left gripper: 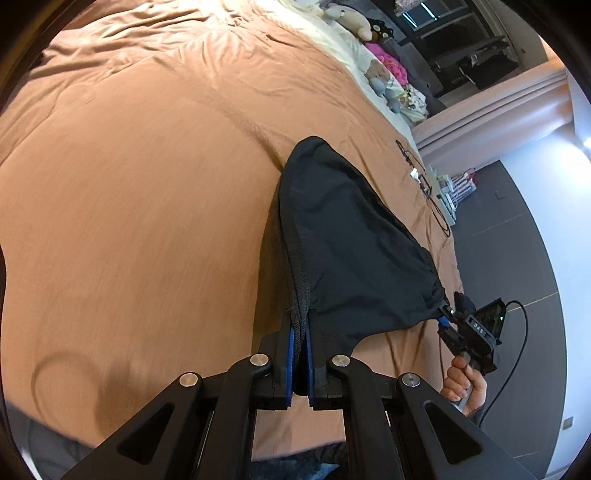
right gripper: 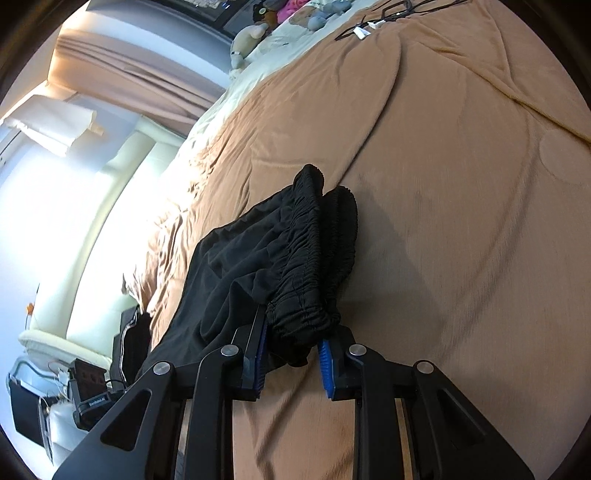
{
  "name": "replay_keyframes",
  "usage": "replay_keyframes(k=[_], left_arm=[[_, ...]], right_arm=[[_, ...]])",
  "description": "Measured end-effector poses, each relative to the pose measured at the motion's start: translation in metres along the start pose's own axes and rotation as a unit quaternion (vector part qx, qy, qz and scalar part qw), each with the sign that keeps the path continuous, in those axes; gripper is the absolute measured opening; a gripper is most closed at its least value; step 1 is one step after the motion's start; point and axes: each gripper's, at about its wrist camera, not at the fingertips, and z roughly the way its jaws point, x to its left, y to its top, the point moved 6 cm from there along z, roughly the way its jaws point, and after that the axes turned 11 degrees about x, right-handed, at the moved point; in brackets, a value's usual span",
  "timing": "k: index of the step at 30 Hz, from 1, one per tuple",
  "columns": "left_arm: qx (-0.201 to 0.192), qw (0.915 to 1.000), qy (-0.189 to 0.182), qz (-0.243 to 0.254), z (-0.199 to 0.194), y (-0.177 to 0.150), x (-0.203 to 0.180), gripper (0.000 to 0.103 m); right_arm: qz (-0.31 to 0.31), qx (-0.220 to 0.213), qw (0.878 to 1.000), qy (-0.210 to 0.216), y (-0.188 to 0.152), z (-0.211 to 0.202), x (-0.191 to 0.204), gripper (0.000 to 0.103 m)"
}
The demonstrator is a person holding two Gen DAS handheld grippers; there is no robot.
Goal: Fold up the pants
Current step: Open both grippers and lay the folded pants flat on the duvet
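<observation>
pants (left gripper: 343,236) between both clamped tongs

Left wrist fisheye: mounted behind left gripper (left gripper: 299,332), facing forward and down along fingers, close over brown bedspread (left gripper: 147,184), tilted toward far bed edge with plush toys (left gripper: 354,22) and dark floor at right. Right wrist fisheye: behind right gripper (right gripper: 291,343), same forward-down angle, close to bedspread (right gripper: 461,221), bright window at left. Shared: bedspread, black pants (left gripper: 343,236) (right gripper: 266,258), plush toys (right gripper: 251,37), cables (left gripper: 424,181) (right gripper: 388,14). Right gripper (left gripper: 448,314) also visible in left view.
</observation>
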Motion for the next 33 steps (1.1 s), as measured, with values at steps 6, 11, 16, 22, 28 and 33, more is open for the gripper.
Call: replay_keyframes(k=[6, 11, 16, 22, 28, 33], left_arm=[[-0.013, 0.9998, -0.010, -0.008, -0.006, -0.024, 0.002, 0.005], [-0.015, 0.9996, -0.020, -0.016, -0.004, -0.039, 0.002, 0.005], [-0.016, 0.9986, -0.038, -0.032, 0.007, -0.042, 0.007, 0.005], [-0.002, 0.9982, -0.043, -0.043, 0.022, -0.042, 0.015, 0.006], [-0.012, 0.9967, -0.058, -0.055, 0.020, -0.028, 0.022, 0.048], [-0.022, 0.9954, -0.082, -0.045, 0.017, -0.022, 0.014, 0.067]], right_arm=[[-0.011, 0.003, 1.000, -0.001, -0.002, -0.008, 0.001, 0.020], [-0.026, 0.007, 1.000, -0.012, -0.001, -0.008, 0.006, 0.020], [-0.031, 0.007, 0.999, -0.024, -0.007, -0.006, 0.013, 0.020], [-0.041, 0.000, 0.996, -0.080, -0.018, -0.004, 0.012, 0.032], [-0.044, -0.035, 0.994, -0.098, -0.032, -0.032, 0.022, 0.045], [-0.057, -0.081, 0.991, -0.095, -0.052, -0.064, 0.048, 0.063]])
